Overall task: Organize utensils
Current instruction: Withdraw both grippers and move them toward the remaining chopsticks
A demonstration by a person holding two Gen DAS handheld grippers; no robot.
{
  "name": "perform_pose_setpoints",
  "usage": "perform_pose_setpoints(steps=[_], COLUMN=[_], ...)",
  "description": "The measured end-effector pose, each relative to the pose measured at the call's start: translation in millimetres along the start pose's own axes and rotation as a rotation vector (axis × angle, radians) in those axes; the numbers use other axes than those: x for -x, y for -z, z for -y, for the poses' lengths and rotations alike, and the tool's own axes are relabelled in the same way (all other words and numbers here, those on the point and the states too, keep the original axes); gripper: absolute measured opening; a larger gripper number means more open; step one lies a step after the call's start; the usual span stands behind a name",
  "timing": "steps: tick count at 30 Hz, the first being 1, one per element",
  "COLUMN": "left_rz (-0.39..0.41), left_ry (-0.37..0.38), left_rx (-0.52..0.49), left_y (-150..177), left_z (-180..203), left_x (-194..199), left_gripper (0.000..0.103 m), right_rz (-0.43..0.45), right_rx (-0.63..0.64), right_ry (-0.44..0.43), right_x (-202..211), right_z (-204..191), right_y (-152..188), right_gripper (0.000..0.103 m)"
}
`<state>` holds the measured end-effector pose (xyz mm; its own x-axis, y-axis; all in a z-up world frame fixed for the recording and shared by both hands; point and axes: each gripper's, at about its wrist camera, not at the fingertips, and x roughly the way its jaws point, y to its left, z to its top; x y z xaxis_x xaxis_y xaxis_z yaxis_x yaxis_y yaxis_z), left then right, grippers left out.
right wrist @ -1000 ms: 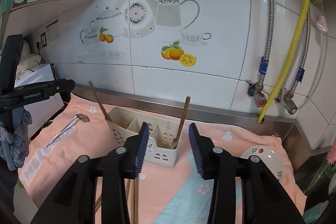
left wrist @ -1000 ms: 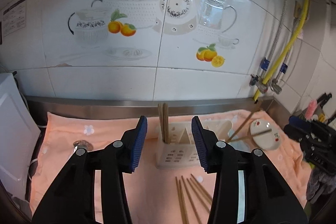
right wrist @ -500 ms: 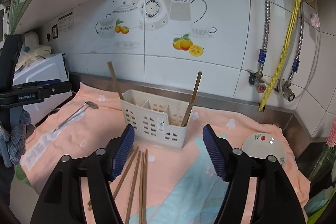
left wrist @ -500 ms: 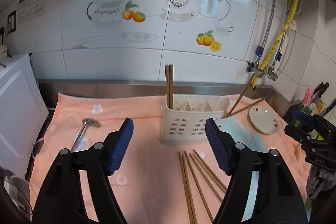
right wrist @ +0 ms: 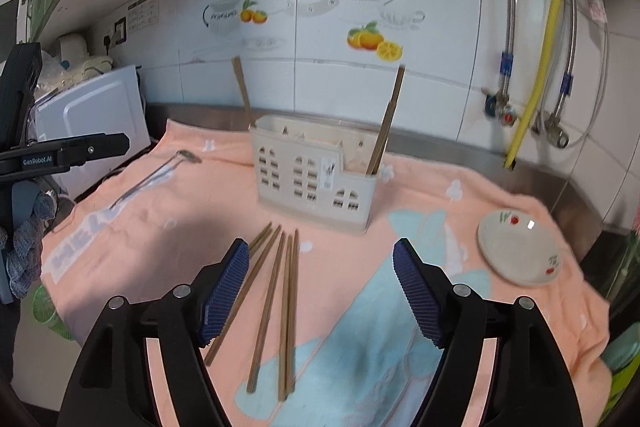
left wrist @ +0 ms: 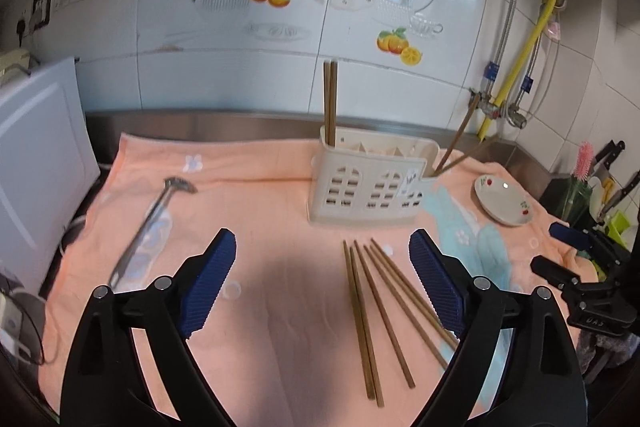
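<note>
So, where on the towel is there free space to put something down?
One free patch lies between the metal spoon and the loose chopsticks, in front of the utensil caddy. Another lies on the towel's blue print, between the chopsticks and the small plate. Around the chopsticks is crowded.

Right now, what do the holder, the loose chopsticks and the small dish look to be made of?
Holder: cream plastic by its look, moulded walls with window-shaped cut-outs, dull sheen. Loose chopsticks: brown, matte, probably wood or bamboo; the grain is too blurred to tell which. Small dish: likely glazed ceramic, glossy white with a bright glint and printed red fruit.
</note>
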<state>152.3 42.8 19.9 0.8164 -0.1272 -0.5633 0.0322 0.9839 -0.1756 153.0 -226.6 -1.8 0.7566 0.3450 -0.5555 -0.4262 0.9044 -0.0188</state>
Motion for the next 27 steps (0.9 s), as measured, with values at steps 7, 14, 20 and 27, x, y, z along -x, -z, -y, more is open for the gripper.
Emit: perform_pose_setpoints(steps=[7, 14, 20, 27], left_rz=[-0.042, -0.07, -0.105, -0.121], left_ry=[-0.018, -0.017, -0.025, -0.038], left_rx=[0.011, 0.039, 0.062, 0.075], left_y=[26.7, 50.4, 68.8, 79.9], left_z=[-6.0, -14.0, -20.2, -25.7], left_x=[-3.6, -4.6, -10.0, -9.6], left_gripper=[0.088, 0.089, 0.089, 0.089], right_rz=[-0.058, -0.139, -0.217, -0.261], right_rx=[-0.023, -0.028, -0.052, -0.05], right_ry=[-0.029, -0.049, -0.063, -0.088], right_x=[-12.9, -31.6, -52.7, -74.3], right_z=[-3.9, -5.0, -1.6, -3.4], right_y=[37.2, 71.0, 94.2, 104.6], right_gripper=[0.072, 0.063, 0.045, 0.033])
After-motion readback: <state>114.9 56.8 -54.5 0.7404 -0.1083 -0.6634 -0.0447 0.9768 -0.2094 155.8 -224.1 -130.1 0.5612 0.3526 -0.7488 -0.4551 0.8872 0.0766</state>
